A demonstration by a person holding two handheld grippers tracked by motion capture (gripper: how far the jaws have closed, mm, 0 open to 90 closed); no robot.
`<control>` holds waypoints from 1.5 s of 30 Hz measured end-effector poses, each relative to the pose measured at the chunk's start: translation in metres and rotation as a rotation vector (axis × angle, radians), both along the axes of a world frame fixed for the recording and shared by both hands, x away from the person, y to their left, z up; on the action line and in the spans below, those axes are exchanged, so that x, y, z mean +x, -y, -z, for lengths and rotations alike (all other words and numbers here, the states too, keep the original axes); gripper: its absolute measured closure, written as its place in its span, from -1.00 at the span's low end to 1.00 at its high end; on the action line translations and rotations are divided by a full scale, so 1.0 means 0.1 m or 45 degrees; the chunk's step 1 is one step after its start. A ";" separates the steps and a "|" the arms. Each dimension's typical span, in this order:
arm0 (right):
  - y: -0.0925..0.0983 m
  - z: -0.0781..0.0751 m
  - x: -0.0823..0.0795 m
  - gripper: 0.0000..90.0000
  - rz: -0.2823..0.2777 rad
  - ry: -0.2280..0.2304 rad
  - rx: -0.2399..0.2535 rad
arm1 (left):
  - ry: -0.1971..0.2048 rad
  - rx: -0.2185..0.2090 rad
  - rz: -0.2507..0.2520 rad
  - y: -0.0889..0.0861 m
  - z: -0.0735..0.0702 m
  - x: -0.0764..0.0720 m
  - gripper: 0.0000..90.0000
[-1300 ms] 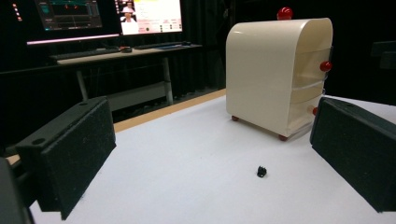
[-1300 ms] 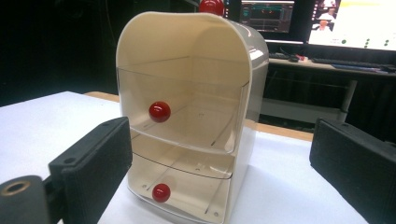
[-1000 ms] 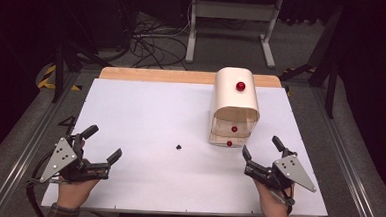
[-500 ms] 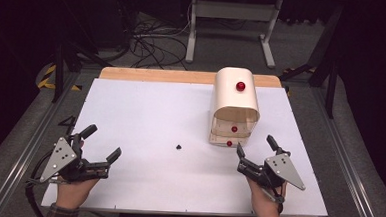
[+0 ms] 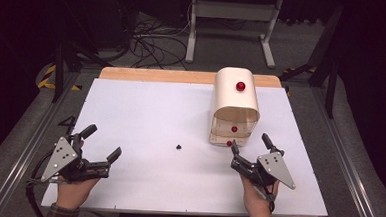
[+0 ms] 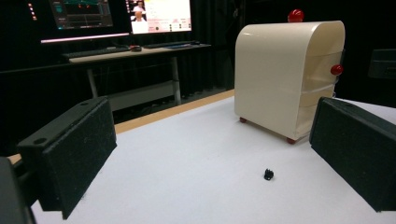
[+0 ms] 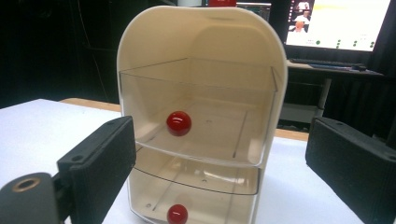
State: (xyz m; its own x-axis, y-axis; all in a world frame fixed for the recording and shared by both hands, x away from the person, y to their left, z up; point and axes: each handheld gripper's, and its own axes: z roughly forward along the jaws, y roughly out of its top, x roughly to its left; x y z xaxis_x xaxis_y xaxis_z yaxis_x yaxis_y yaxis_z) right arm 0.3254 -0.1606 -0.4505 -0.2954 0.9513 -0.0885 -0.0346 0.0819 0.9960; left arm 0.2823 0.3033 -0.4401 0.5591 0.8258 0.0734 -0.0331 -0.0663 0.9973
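Drawer cabinet (image 5: 234, 108): cream, two clear drawers with red knobs, one red knob on top; stands right of centre on the white counter (image 5: 145, 116). Right tongs (image 5: 249, 147): jaws spread wide, empty, just before the drawer fronts. Left tongs (image 5: 101, 143): jaws spread, empty, near left edge. Small black piece (image 5: 178, 148): lying mid-counter, between both.
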 end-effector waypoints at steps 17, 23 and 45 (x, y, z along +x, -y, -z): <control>-0.15 0.01 0.04 -0.64 0.032 0.003 0.003 | 0.003 0.009 0.025 0.03 0.01 0.00 -0.97; -0.23 0.03 0.06 -0.60 0.041 0.002 -0.012 | 0.005 -0.009 0.012 0.01 0.01 0.00 -0.97; -0.33 0.05 0.17 -0.43 0.091 -0.039 0.028 | 0.004 0.004 0.014 0.02 0.01 0.00 -0.96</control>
